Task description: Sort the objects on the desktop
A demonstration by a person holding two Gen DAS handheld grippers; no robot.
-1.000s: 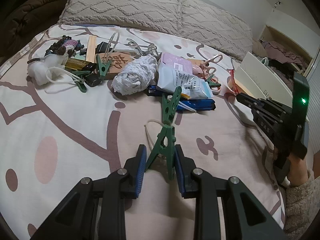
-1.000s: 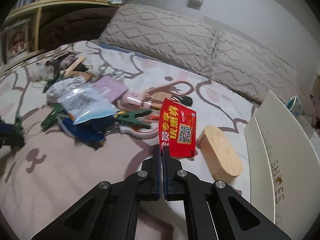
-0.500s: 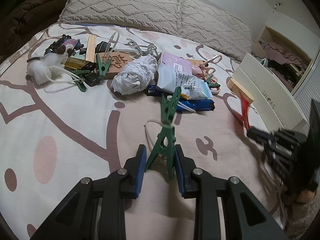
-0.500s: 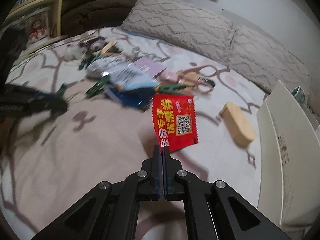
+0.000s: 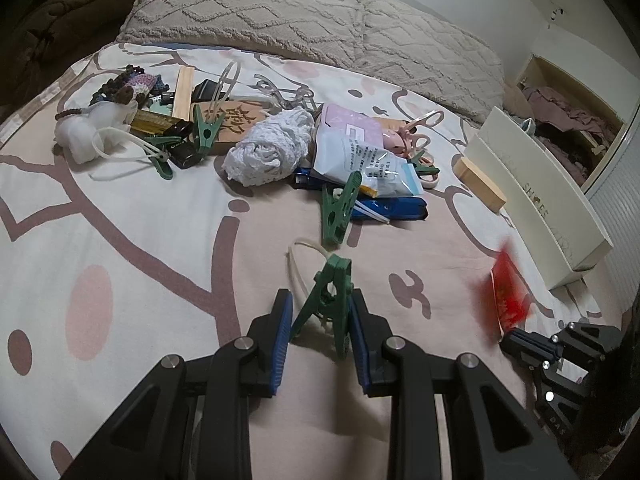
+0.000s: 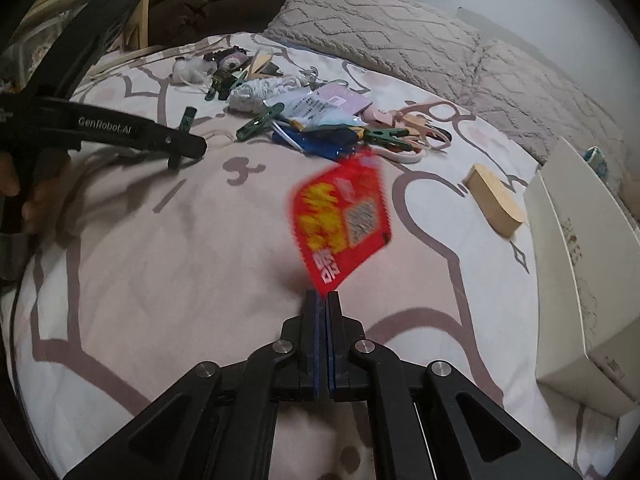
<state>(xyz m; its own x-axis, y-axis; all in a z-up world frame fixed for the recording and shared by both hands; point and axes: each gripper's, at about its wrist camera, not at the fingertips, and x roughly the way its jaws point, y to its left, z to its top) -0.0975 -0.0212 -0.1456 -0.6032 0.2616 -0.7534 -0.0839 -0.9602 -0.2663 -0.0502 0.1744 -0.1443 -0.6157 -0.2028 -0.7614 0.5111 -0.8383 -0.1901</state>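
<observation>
The left tongs (image 5: 320, 334) grasp a green clothespin (image 5: 329, 298) upright just above the bed (image 5: 140, 240), while the right tongs (image 6: 323, 312) are clenched on a corner of a blurred red packet (image 6: 340, 220) held over the sheet, near the white box (image 6: 580, 272).

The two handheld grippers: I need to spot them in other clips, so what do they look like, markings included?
Both are matte black, with angular cut-out linkage arms, silver round pivot bolts and blue pads lining the fingers. The left gripper carries white "GenRobot.AI" lettering along its side, read in the right wrist view. The right gripper shows a small white light and faint letters on its body in the left wrist view. No cables show.
</observation>
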